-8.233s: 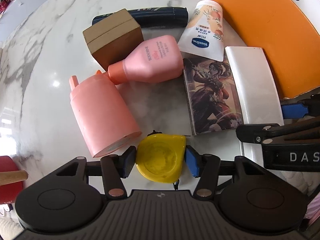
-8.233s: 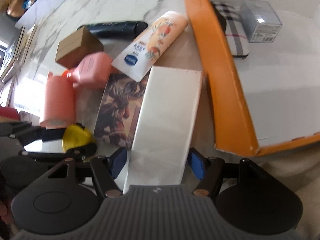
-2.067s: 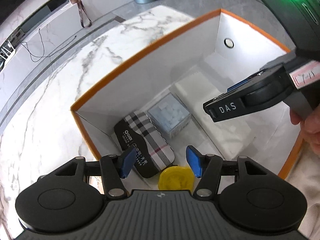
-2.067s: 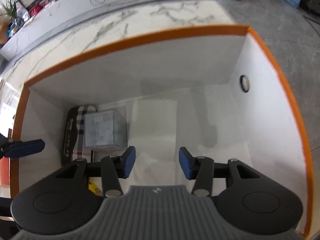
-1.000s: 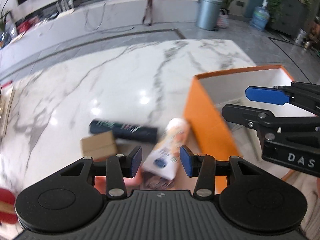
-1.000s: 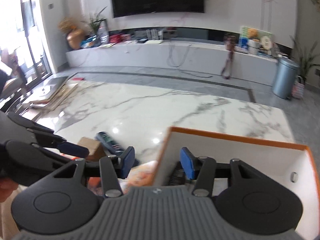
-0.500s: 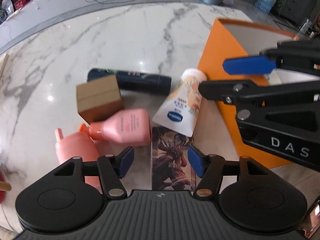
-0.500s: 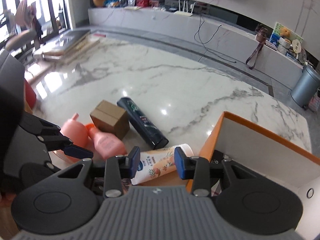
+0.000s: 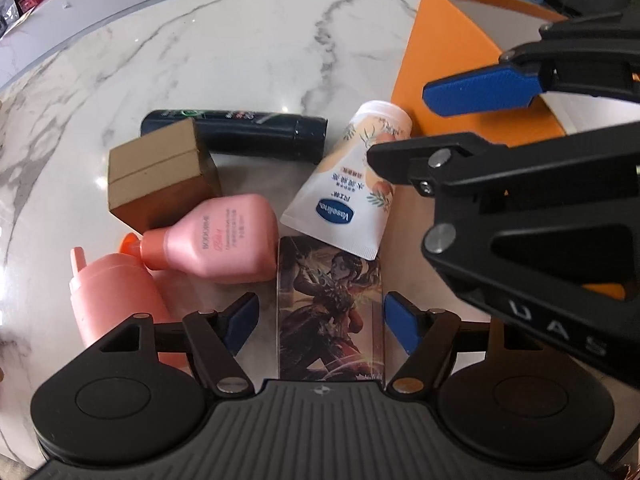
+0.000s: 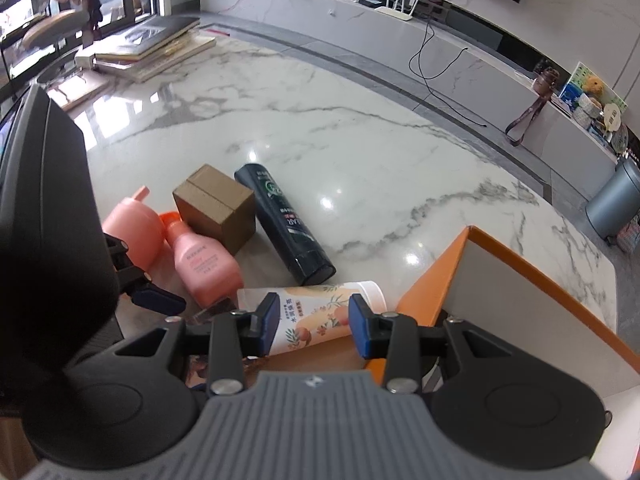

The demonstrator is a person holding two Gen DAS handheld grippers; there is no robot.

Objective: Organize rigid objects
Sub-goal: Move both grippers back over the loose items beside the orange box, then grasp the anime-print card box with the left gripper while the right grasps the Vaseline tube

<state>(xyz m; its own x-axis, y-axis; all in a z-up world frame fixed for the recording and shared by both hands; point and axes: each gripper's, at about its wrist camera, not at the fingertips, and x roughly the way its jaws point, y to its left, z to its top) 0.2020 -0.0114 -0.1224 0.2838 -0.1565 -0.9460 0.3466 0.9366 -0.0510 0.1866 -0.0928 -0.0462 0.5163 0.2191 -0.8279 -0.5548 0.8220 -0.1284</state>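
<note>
— Marble tabletop (image 9: 224,52): what lies where?
— Illustrated card box (image 9: 330,312) between the left gripper (image 9: 320,322)'s opening jaws, untouched. Vaseline tube (image 10: 316,316) beside the orange box (image 10: 516,276), framed by the right gripper (image 10: 314,324), narrow, empty.

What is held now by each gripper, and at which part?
Nothing. The left gripper is opening around the card box; the right gripper is empty above the tube.

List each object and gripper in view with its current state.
Left gripper: jaws opening, astride the illustrated box, not pressing.
Right gripper: open, above the Vaseline tube.
Illustrated box: flat.
Vaseline tube: lying, capped.
Pink bottle: lying, capped.
Dark bottle: lying.
Cardboard box: closed.
Orange bin: open-topped.
</note>
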